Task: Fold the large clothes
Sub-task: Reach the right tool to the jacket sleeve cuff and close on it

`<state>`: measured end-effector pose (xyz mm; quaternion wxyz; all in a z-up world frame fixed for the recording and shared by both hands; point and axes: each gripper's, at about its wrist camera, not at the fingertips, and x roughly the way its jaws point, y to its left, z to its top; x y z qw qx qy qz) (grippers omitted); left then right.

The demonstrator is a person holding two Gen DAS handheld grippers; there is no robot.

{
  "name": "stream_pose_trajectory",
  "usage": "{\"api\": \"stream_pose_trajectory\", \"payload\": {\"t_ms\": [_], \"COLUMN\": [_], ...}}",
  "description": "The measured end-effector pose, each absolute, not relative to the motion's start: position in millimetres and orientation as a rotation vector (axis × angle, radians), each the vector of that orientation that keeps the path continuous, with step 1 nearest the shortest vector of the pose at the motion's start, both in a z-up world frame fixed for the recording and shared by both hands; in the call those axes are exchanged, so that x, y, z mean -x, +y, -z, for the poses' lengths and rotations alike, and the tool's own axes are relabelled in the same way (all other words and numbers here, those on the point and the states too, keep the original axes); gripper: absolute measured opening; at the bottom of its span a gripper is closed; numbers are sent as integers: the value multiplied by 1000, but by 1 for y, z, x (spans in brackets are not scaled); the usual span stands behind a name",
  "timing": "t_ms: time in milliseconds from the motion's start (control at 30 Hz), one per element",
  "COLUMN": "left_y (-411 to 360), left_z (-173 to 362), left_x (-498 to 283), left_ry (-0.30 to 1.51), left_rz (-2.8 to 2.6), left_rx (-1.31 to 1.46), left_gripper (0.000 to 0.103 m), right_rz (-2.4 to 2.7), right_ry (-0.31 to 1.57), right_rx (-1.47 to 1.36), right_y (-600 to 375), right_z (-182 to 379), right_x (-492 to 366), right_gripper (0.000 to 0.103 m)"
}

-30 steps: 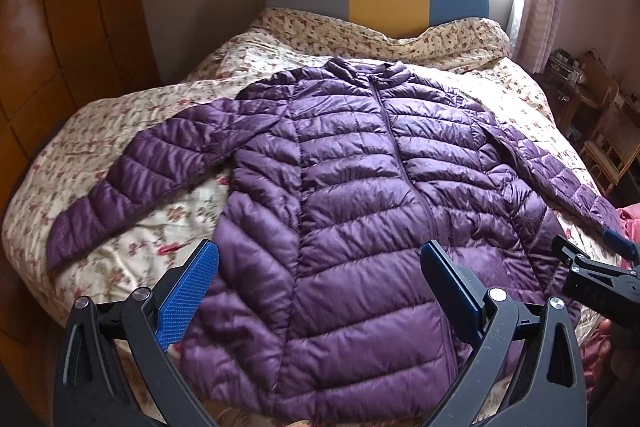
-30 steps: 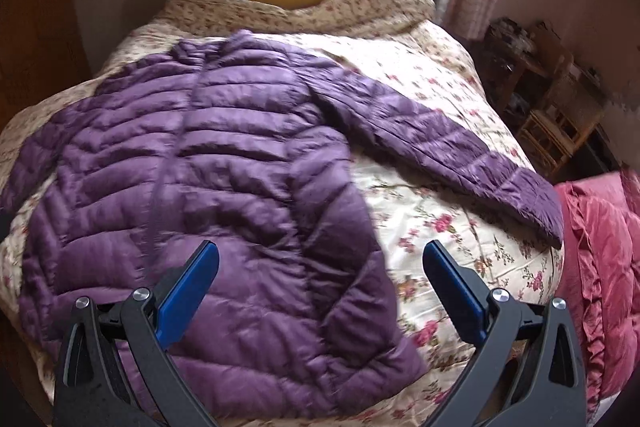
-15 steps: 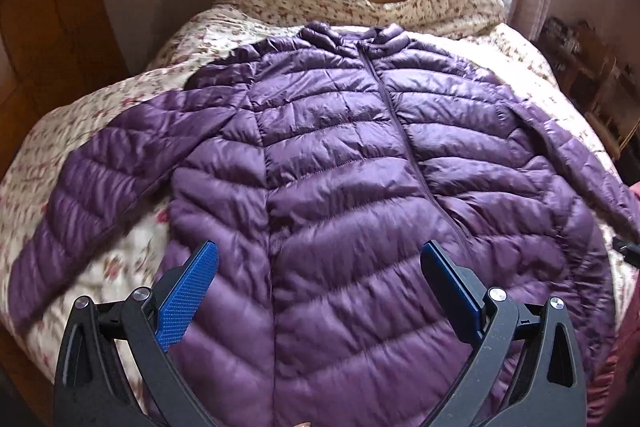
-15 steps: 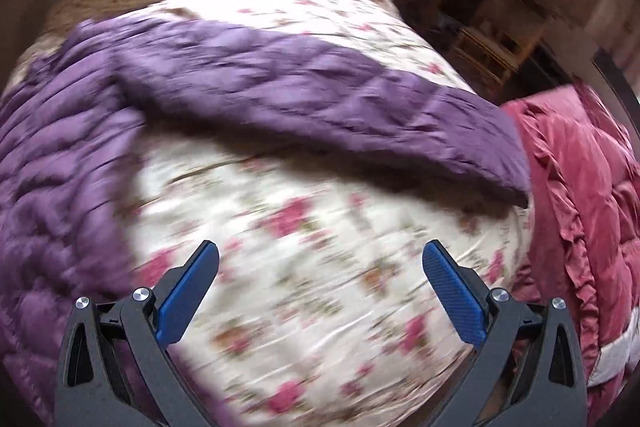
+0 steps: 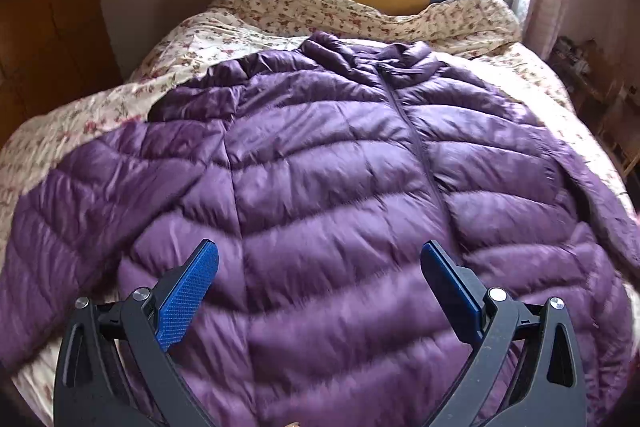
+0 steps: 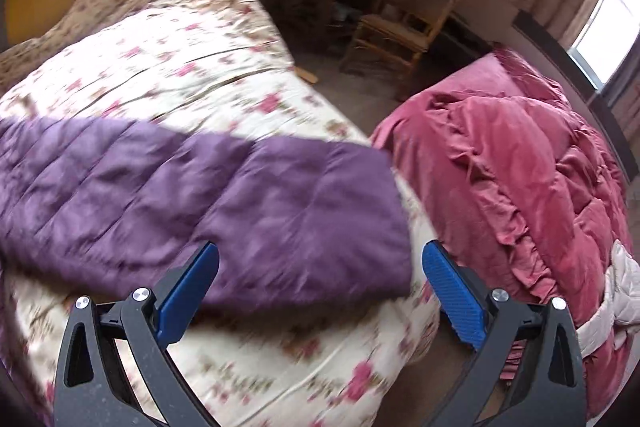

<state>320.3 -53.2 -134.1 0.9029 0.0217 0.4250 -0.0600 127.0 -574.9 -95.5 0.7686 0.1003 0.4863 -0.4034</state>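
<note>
The right gripper (image 6: 318,279) has swung toward the purple jacket's (image 5: 340,195) sleeve end (image 6: 312,211), jaws apart. The left gripper (image 5: 318,279) has closed in above the jacket's front, also spread wide, on the floral bed (image 5: 120,99).

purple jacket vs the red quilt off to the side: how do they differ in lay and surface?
The purple jacket lies spread flat, front up and zipped, on the floral bedspread; the red quilt is bunched in a rumpled heap beside the bed. The jacket has a sheen and even quilted bands; the quilt looks matte, with irregular creases and a ruffled edge. Both are padded fabric, and neither is gripped: the left gripper and right gripper are open.
</note>
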Motion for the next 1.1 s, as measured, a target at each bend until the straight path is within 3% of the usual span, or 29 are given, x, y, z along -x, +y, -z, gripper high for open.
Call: {"api": "stream_pose_trajectory", "payload": {"t_ms": [167, 700, 800, 867, 933, 1100], "left_y": [-42, -23, -23, -22, -22, -22], "left_z": [141, 169, 170, 170, 170, 170], "left_x": [-350, -400, -400, -400, -400, -401], "left_ry": [879, 931, 931, 930, 928, 926], "left_rz": [88, 66, 64, 65, 67, 66], "left_rx": [-44, -17, -22, -22, -19, -22], "left_gripper": [100, 100, 100, 100, 100, 100], "right_rz": [926, 920, 889, 869, 858, 840], "right_ry": [1101, 1115, 1112, 1115, 1114, 1081], "right_rx": [-218, -343, -352, -329, -310, -240], "right_y": [-603, -625, -622, -615, -609, -592], "right_z": [113, 143, 142, 139, 137, 127], "right_x": [-138, -147, -151, -157, -163, -176], "right_gripper": [84, 80, 61, 38, 25, 16]}}
